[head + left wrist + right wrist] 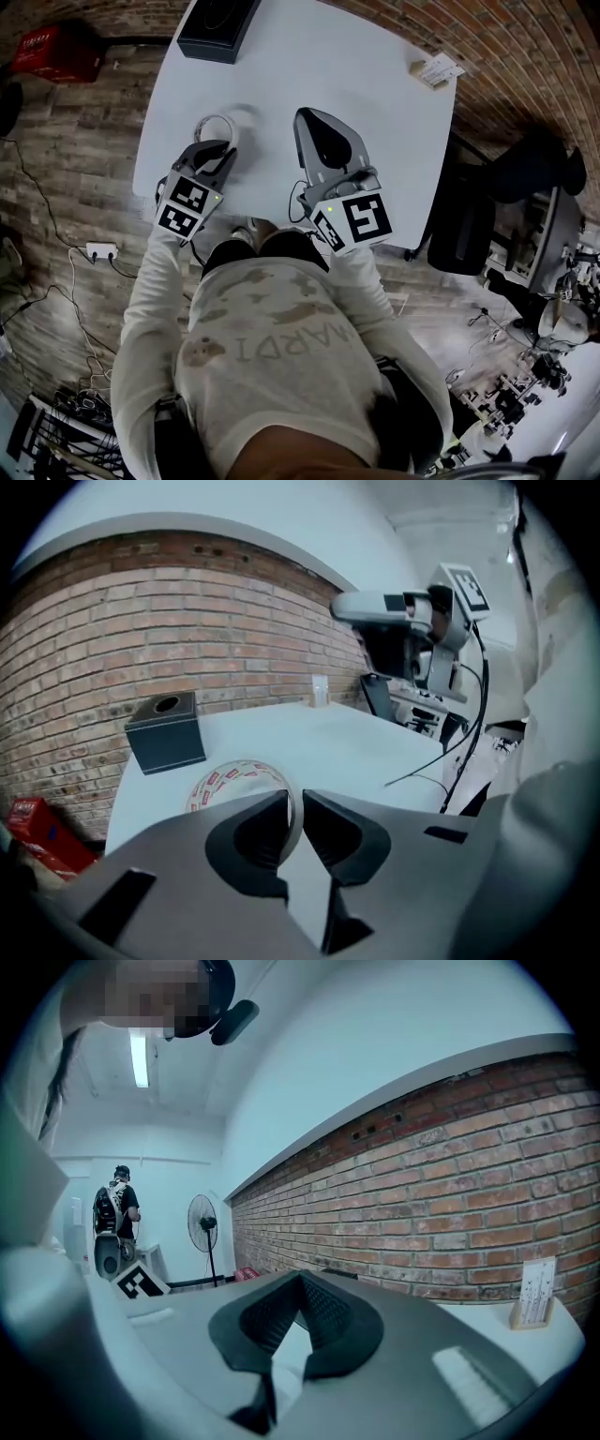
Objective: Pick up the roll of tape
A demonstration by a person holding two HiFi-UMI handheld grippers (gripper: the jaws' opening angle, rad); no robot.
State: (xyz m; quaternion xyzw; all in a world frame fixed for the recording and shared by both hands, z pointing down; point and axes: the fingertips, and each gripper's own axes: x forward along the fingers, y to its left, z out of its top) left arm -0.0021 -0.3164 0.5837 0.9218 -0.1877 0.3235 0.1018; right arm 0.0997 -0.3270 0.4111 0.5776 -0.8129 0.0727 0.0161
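Observation:
The roll of clear tape with red print is near the white table's left front edge. My left gripper is shut on it. In the left gripper view the jaws pinch the near wall of the roll, and the ring sticks out to the left beyond my left gripper. The roll's shadow lies on the table just right of it. My right gripper hovers over the table to the right, holding nothing. In its own view my right gripper has its jaw tips together.
A black box stands at the table's far edge, also visible as the black box. A small card stand is at the far right corner. A red case and a power strip lie on the floor at left.

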